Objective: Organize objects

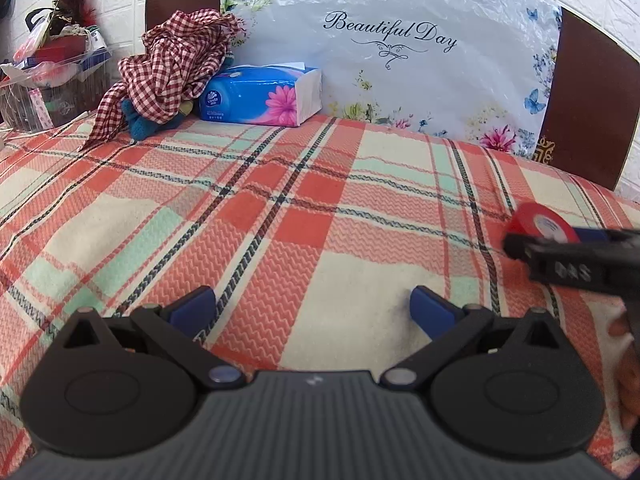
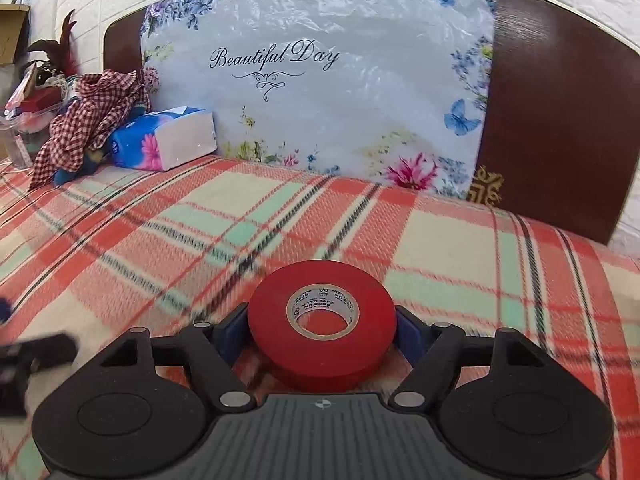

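A red roll of tape (image 2: 322,320) lies flat between the blue pads of my right gripper (image 2: 320,326), which is shut on it and holds it just above the plaid blanket (image 2: 280,216). The roll also shows in the left wrist view (image 1: 540,226) at the right edge, behind the right gripper's black finger (image 1: 568,260). My left gripper (image 1: 312,308) is open and empty, low over the blanket (image 1: 280,200), to the left of the roll.
A blue tissue pack (image 1: 260,94) and a red checked cloth (image 1: 172,64) over a blue item lie at the far left by the flowered headboard cover (image 1: 400,60). A cluttered clear bin (image 1: 48,84) stands at the far left.
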